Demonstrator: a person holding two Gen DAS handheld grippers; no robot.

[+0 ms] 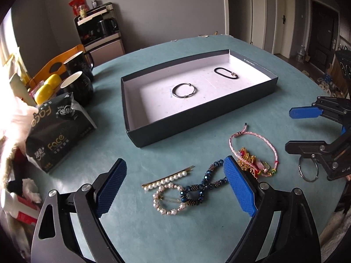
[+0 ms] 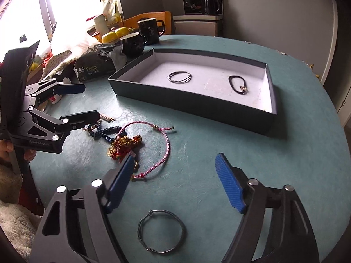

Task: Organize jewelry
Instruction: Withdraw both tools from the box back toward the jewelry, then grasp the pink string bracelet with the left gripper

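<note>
tray (image 1: 153,129): holds metal bangle (image 1: 183,91) and black hair tie (image 1: 226,73), sorted apart | loose on table (image 1: 175,230): second bangle (image 2: 161,232), pink cord bracelet (image 2: 153,151), pearl clips (image 1: 169,194) | right gripper (image 2: 175,182): jaws spread above second bangle, likely next pick | left gripper (image 1: 175,186): spread, empty

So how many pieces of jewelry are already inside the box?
2: a thin metal bangle lying left of the middle of the box, and a black cord bracelet toward its right end. Nothing looks hidden.
</note>
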